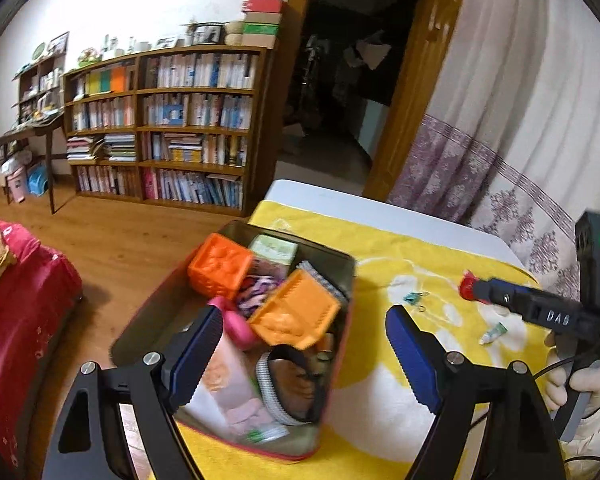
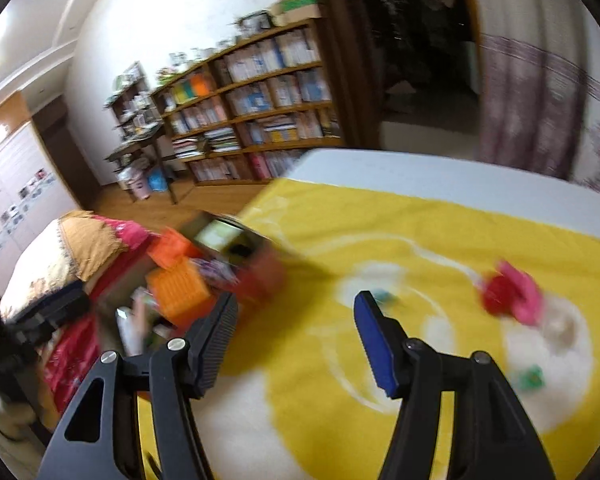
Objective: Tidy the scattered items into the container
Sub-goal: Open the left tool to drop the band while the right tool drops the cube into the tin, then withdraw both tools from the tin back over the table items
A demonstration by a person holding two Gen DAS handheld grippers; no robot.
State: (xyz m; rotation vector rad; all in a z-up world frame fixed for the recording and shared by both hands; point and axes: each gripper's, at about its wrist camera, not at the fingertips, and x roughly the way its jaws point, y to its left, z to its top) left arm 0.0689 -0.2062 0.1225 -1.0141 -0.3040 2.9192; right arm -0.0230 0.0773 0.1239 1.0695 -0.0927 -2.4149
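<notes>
The yellow cloth holds a full tin box at its edge, easy to reach. Both grippers, left and right, gape wide, holding nothing. A red toy and small tube still wait outside.

Yellow cloth with white swirls, orange blocks, blue-padded black tongs, purple-patterned curtain.
</notes>
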